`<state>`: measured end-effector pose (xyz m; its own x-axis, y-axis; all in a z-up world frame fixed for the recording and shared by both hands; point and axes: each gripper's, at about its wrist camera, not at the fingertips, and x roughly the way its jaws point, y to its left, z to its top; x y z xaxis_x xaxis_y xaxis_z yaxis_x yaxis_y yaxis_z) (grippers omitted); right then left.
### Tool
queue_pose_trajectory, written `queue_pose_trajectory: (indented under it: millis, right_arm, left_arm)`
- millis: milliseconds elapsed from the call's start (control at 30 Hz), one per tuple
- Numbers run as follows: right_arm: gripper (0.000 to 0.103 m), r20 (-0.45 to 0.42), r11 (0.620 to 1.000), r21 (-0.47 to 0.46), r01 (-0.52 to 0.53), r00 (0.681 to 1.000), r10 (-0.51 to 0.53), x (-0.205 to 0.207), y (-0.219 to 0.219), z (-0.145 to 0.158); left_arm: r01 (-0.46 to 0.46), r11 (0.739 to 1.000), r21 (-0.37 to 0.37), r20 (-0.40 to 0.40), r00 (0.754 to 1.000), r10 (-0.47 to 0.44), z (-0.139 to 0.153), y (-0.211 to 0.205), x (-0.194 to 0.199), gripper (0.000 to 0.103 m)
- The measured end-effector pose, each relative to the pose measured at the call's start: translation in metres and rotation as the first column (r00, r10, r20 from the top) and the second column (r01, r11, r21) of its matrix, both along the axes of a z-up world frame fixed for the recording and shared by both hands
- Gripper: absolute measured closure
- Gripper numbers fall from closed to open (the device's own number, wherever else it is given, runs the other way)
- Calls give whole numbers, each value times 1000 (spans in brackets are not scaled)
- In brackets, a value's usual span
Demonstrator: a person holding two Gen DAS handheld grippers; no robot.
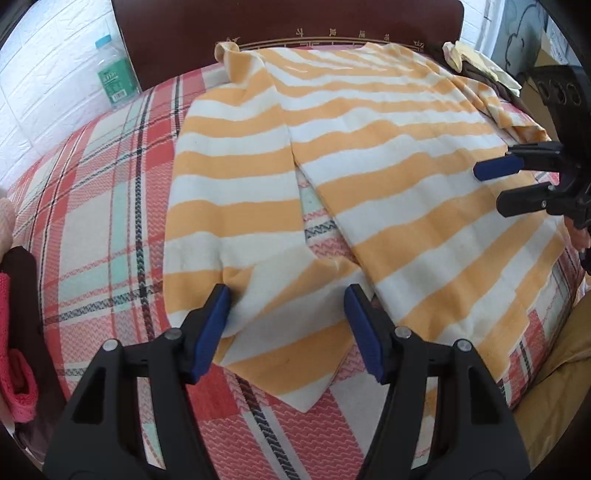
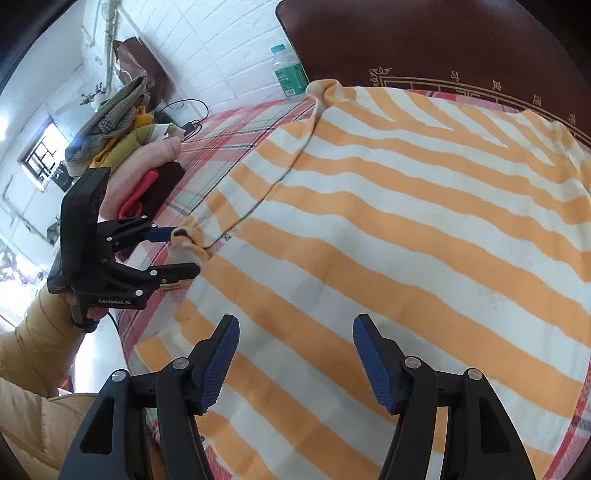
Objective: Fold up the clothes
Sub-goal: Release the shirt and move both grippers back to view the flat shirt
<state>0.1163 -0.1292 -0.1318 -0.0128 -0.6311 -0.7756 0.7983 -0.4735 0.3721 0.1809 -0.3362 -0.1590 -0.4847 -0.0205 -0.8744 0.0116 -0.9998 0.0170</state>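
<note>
Plaid bedcover (image 1: 110,229) carries an orange-striped garment (image 1: 369,147) spread below a dark headboard (image 1: 288,22); white brick wall (image 2: 221,44) and bottle (image 1: 114,74) behind. Left gripper (image 1: 288,325) and right gripper (image 2: 295,350) both gape apart over its cloth.

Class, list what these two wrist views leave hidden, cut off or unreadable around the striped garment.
1. Left wrist view: the striped garment's right sleeve runs off behind the right gripper.
2. Right wrist view: its hem is hidden under the gripper fingers and the bottom edge.
3. Both views: the bottle label is too small to read.
4. Right wrist view: the clothes pile is too distorted to tell items apart.
</note>
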Motion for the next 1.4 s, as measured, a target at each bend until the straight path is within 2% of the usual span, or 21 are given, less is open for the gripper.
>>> queue_pose_trajectory:
  millis: [33,67,100,167,233,367,467,567,667,700,767,833,900,933,967,1033,1100,1167,1200,1300,1400]
  right_arm:
    - [37,0,1000,-1,8,1000,-8,0,1,1]
    - [37,1,1000,-2,15,1000,-15,0,3,1]
    - [37,1,1000,-4,23,1000,-23,0,4,2]
    - [37,2,999,-6,38,999,-38,-1,6,3]
    - [37,3,999,-9,53,999,-53,-1,9,5]
    - [37,0,996,-11,86,996,-86,-3,14,7]
    - [37,10,994,-6,105,994,-105,-8,16,6]
    - [37,16,993,4,121,992,-121,-12,18,2]
    - [37,24,989,11,147,989,-147,-17,23,-2]
    - [37,25,988,13,156,987,-157,-18,25,-4]
    - [37,23,986,14,166,986,-166,-20,31,-3]
    - [37,17,986,16,167,986,-168,-18,37,-1]
    - [37,4,990,17,144,990,-144,-12,39,1]
    - [37,-6,992,16,123,992,-123,-7,39,3]
    - [37,-14,996,6,89,996,-89,0,38,6]
    - [37,-35,1000,-14,8,999,-9,17,32,12]
    - [37,-64,998,-14,-65,996,64,33,25,16]
    - [37,-79,996,-6,-94,993,93,41,21,16]
    - [37,-78,995,-4,-98,992,97,43,21,16]
    - [37,-51,999,-21,-34,998,33,38,35,14]
    - [37,-28,998,-28,57,998,-58,30,63,13]
  left_arm:
    - [1,1000,4,2,1000,-1,0,-2,0,44]
    - [-16,1000,7,2,1000,16,1,-7,0,60]
    - [-37,999,27,7,999,37,3,-14,-2,65]
    - [-105,994,38,-17,994,105,13,-31,-2,87]
    - [-186,981,49,-59,980,189,28,-52,0,88]
    - [-371,913,171,-119,912,393,58,-109,14,88]
    - [-498,843,203,-99,846,524,50,-127,30,88]
    - [-613,756,228,-74,764,642,41,-144,45,87]
    - [-715,653,249,-44,665,746,32,-161,61,87]
    - [-728,639,248,-29,654,756,26,-160,63,85]
    - [-739,612,282,-10,635,772,16,-156,70,63]
    - [-721,581,378,-3,626,780,11,-155,82,45]
    - [-636,539,552,-3,645,764,5,-153,95,41]
    - [-578,543,609,-15,676,737,4,-149,99,41]
    - [-527,571,630,-38,713,700,5,-141,101,41]
    - [-424,676,603,-106,797,595,13,-113,102,41]
    - [-281,791,544,-158,891,425,20,-69,99,41]
    - [-131,889,439,-183,956,231,23,-16,96,41]
    - [-46,919,392,-183,975,126,21,11,95,41]
    - [122,946,300,-171,983,-73,13,66,98,40]
    - [151,975,163,-155,980,-125,1,95,98,40]
